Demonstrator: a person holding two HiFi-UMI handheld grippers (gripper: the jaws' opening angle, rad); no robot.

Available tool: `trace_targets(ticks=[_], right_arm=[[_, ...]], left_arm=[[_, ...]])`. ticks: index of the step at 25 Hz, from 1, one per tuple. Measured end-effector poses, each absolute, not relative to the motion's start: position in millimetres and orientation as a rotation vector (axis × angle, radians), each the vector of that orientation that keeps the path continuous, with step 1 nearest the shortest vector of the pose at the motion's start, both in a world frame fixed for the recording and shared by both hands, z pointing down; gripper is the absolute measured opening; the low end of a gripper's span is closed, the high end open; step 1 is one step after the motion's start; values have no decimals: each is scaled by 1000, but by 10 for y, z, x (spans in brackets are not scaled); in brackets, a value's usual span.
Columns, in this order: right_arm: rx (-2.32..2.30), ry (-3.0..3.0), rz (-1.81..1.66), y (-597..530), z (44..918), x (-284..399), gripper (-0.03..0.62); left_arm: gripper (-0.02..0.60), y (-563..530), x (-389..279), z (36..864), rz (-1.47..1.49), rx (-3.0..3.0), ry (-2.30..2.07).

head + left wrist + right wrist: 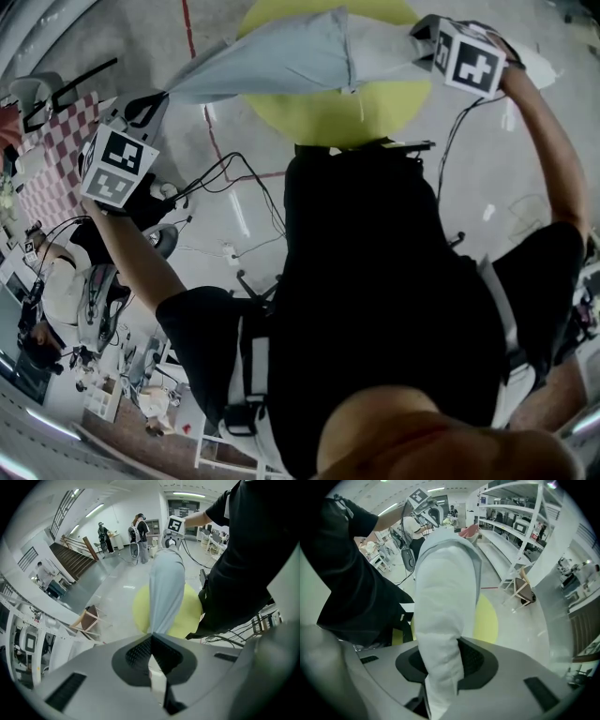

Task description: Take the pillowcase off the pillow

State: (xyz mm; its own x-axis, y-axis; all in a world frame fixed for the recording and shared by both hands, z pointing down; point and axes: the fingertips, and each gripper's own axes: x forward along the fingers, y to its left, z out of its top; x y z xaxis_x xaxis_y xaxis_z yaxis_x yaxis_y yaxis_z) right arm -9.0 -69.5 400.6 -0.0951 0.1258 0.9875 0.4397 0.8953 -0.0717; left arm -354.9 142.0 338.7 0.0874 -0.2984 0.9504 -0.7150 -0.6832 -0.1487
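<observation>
"Looking down from the head view, where was the case?" the first asked.

"Up in the air, stretched between the two grippers, over a yellow disc on the floor," the second said. "The left gripper had its blue-grey end. The right gripper had the paler end, the pillow, bare beyond the case's open edge."

"And the left gripper view?"

"Its fingers were shut tight on a thin corner of the case. From there the cloth ran away to the right gripper, small at the far end. The disc lay beneath, and the person's black shirt filled the right edge."

"The right gripper view?"

"Those fingers were only partly closed, clamped on a thick white wad of pillow that filled the gap between them. Farther out, the blue-grey case showed along the pillow's top and right side. The left gripper sat at the far end, near the top edge. The disc lay below, right of the pillow."

"So the case was on the pillow?"

"Over the far part, yes. The end in the right gripper was bare."
</observation>
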Motion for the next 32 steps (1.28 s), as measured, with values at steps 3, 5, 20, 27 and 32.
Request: trace_targets(ticks=[3,5,20,27,32], right_arm=[[-443,-1672,-269,-670,4030,-60,120],[-453,-1672,-264,-654,4056,-56,120],[-609,-1873,-421,29,3725,-1117,430],[-594,-1756,-411,51,4059,-1172,357],[-599,-1746,-389,63,4056,-1182,304]], left_arm=[[-3,1502,-3546,3450,1603,2010,-1002],[-3,1559,-3543,3485,1591,2002,-1010],[-3,1648,-3378,3498,1739,1993,-1021],[-2,1747,-3379,3668,1791,1901,-996],[4,1704,-3569,3692,1890,1820,-1117]])
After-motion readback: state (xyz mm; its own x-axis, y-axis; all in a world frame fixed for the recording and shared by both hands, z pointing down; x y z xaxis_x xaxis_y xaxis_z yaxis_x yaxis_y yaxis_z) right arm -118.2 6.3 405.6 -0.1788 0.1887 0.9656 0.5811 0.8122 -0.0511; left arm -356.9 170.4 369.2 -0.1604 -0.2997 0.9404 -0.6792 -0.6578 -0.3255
